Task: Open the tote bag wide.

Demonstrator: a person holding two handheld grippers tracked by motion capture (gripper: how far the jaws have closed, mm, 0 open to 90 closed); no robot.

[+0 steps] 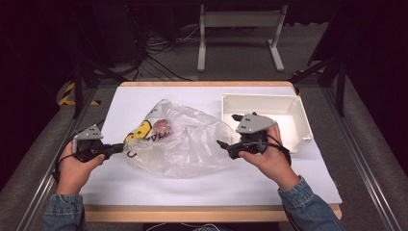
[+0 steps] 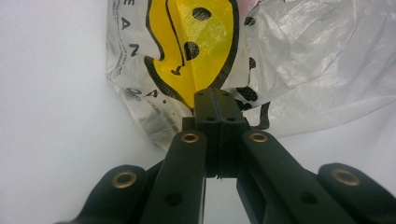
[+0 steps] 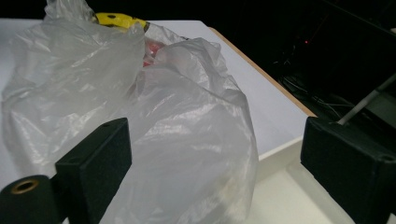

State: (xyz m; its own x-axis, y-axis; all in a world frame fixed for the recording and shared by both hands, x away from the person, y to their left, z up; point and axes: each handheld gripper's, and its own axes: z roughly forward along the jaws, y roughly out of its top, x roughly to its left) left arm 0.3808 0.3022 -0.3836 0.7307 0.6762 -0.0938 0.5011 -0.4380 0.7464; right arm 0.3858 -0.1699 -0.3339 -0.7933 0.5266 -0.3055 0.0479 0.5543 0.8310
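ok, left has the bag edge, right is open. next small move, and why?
Probably bring the right gripper back onto the plastic bag and pinch its near side: its jaws stand open beside the film, while the left gripper is shut on the printed edge.

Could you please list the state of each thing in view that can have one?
Plastic bag: crumpled, puffed up, lying on the table, pinched at its printed edge.
Red item: inside the bag; what it is cannot be told.
Bin: upright, open-topped, looks empty.
Left gripper: shut on the bag.
Right gripper: open, nothing between its jaws, bag just ahead.
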